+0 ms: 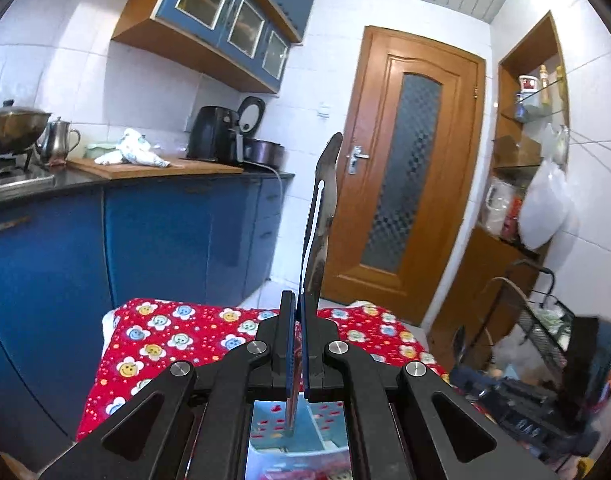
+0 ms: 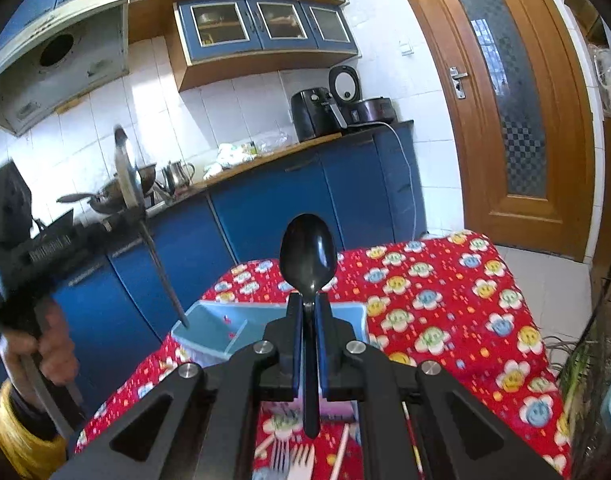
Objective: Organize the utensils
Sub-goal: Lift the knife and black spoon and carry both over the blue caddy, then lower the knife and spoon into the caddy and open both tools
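My left gripper (image 1: pixel 298 300) is shut on a metal spoon (image 1: pixel 323 216), bowl up, handle pointing down over a light blue box (image 1: pixel 297 432). In the right wrist view the left gripper (image 2: pixel 139 216) holds that metal spoon (image 2: pixel 125 168) with its handle tip at the light blue box (image 2: pixel 209 332). My right gripper (image 2: pixel 308 304) is shut on a black plastic spoon (image 2: pixel 308 252), bowl up, above the box's near side. Forks (image 2: pixel 293 460) and chopsticks (image 2: pixel 341 452) lie on the red flowered cloth (image 2: pixel 445 300) below it.
The table under the red cloth (image 1: pixel 177 332) stands before blue kitchen cabinets (image 1: pixel 165 240) with an air fryer (image 2: pixel 313 116) on the counter. A wooden door (image 1: pixel 401 200) is behind. A wire rack (image 1: pixel 545 320) stands at the right.
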Action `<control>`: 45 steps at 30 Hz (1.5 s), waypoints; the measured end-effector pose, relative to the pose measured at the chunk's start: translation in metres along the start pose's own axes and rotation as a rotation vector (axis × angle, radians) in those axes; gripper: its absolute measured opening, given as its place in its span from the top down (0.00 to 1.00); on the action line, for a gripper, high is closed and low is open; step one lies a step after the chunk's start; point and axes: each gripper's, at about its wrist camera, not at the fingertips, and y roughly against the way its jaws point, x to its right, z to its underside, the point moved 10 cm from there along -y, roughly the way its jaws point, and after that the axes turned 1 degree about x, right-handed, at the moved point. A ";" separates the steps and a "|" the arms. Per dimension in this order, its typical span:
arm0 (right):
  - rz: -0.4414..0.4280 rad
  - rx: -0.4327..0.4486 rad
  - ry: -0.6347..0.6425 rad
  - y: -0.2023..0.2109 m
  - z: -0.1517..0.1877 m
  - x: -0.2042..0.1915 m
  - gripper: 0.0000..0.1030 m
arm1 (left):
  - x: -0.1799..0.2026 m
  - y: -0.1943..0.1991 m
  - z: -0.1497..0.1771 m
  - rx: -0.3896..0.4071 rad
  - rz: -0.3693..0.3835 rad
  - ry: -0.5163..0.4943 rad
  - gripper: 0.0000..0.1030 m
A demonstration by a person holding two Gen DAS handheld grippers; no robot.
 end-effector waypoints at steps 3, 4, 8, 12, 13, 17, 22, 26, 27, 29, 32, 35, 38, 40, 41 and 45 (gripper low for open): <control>-0.023 0.029 -0.012 -0.015 -0.006 0.002 0.92 | -0.009 -0.013 0.013 -0.005 -0.017 0.011 0.98; -0.031 0.036 -0.013 -0.020 -0.007 0.002 0.92 | -0.012 -0.017 0.019 -0.010 -0.024 0.017 0.98; -0.058 0.057 0.007 -0.041 -0.006 0.001 0.92 | -0.021 -0.024 0.039 -0.022 -0.046 0.037 0.98; -0.089 0.033 0.015 -0.059 0.006 0.000 0.92 | -0.025 -0.031 0.057 -0.044 -0.057 0.050 0.98; -0.091 0.022 0.016 -0.062 0.010 -0.001 0.92 | -0.026 -0.033 0.063 -0.056 -0.056 0.055 0.98; -0.086 0.001 0.033 -0.067 0.018 -0.001 0.92 | -0.024 -0.038 0.073 -0.076 -0.044 0.056 0.98; -0.064 -0.019 0.052 -0.065 0.023 -0.003 0.92 | -0.019 -0.038 0.080 -0.094 -0.033 0.048 0.98; -0.053 -0.042 0.055 -0.066 0.027 -0.004 0.91 | -0.015 -0.036 0.085 -0.105 -0.033 0.028 0.98; -0.050 -0.051 0.053 -0.067 0.029 -0.003 0.91 | -0.014 -0.035 0.086 -0.108 -0.033 0.025 0.97; -0.051 -0.071 0.049 -0.068 0.032 -0.003 0.91 | -0.014 -0.033 0.088 -0.123 -0.034 0.023 0.95; -0.045 -0.082 0.052 -0.068 0.034 -0.004 0.73 | -0.015 -0.030 0.090 -0.142 -0.040 0.034 0.80; -0.058 -0.075 0.041 -0.063 0.032 -0.007 0.63 | -0.018 -0.025 0.092 -0.149 -0.049 0.043 0.67; -0.053 -0.064 0.044 -0.057 0.029 -0.009 0.63 | -0.018 -0.020 0.092 -0.159 -0.058 0.035 0.66; -0.053 -0.055 0.038 -0.051 0.027 -0.009 0.60 | -0.018 -0.016 0.093 -0.166 -0.057 0.035 0.65; -0.052 -0.050 0.035 -0.048 0.026 -0.009 0.60 | -0.018 -0.013 0.093 -0.169 -0.056 0.036 0.63; -0.040 -0.031 0.027 -0.033 0.021 -0.008 0.59 | -0.018 -0.001 0.093 -0.176 -0.062 0.029 0.60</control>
